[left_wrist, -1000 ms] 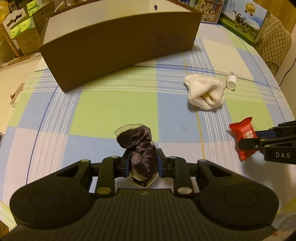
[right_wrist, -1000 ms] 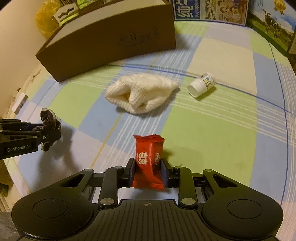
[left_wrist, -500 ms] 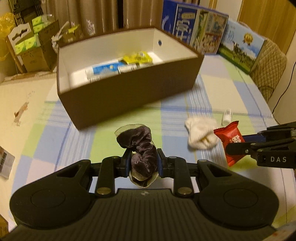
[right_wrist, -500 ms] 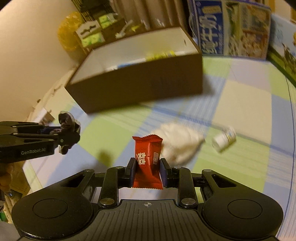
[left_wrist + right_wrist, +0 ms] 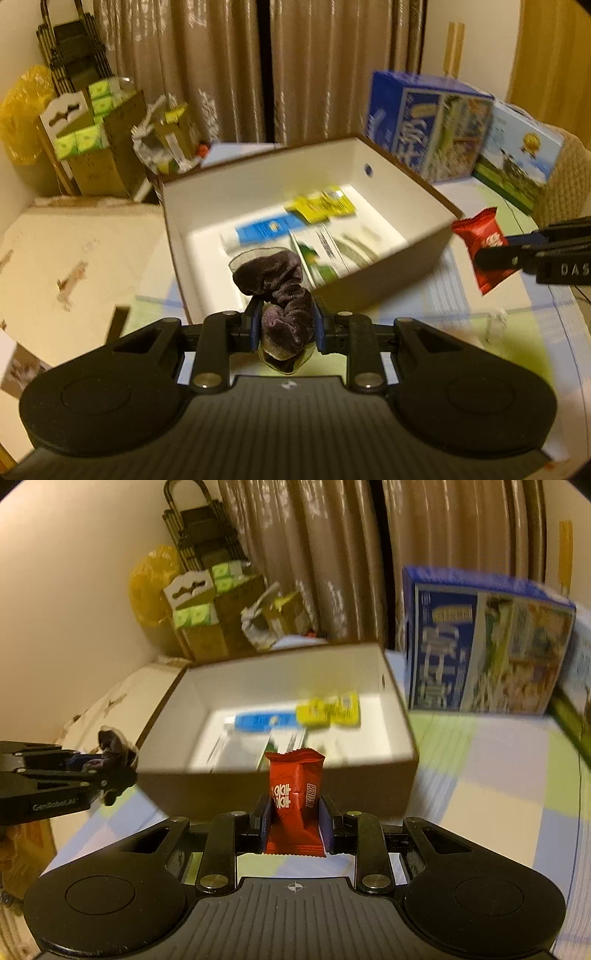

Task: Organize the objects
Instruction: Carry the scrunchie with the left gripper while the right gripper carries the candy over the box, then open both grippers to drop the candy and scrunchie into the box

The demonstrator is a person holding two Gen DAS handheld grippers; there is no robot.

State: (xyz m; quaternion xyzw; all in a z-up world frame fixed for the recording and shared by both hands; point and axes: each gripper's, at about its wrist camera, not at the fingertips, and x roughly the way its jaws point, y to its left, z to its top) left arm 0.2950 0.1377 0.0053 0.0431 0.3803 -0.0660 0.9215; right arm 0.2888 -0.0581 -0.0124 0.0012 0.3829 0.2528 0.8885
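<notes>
My left gripper (image 5: 284,325) is shut on a dark purple velvet scrunchie (image 5: 280,291) in clear wrapping, held in the air just before the near wall of the brown box (image 5: 384,284). My right gripper (image 5: 294,821) is shut on a red snack packet (image 5: 294,794), raised in front of the same brown box (image 5: 280,790). The red snack packet (image 5: 484,247) hangs beside the box's right corner in the left wrist view. The white inside of the box holds a blue-labelled tube (image 5: 266,229), yellow sachets (image 5: 325,206) and a flat green-and-white pack (image 5: 332,254).
Blue milk cartons (image 5: 428,129) (image 5: 484,642) stand behind the box at the right. Cardboard boxes with green packs (image 5: 92,147) and a yellow bag (image 5: 155,579) crowd the back left by the curtain. A checked cloth (image 5: 491,760) covers the table.
Both grippers rose and moved toward the box with their loads, so its inside now fills the views. The white cloth and small bottle have dropped out of view.
</notes>
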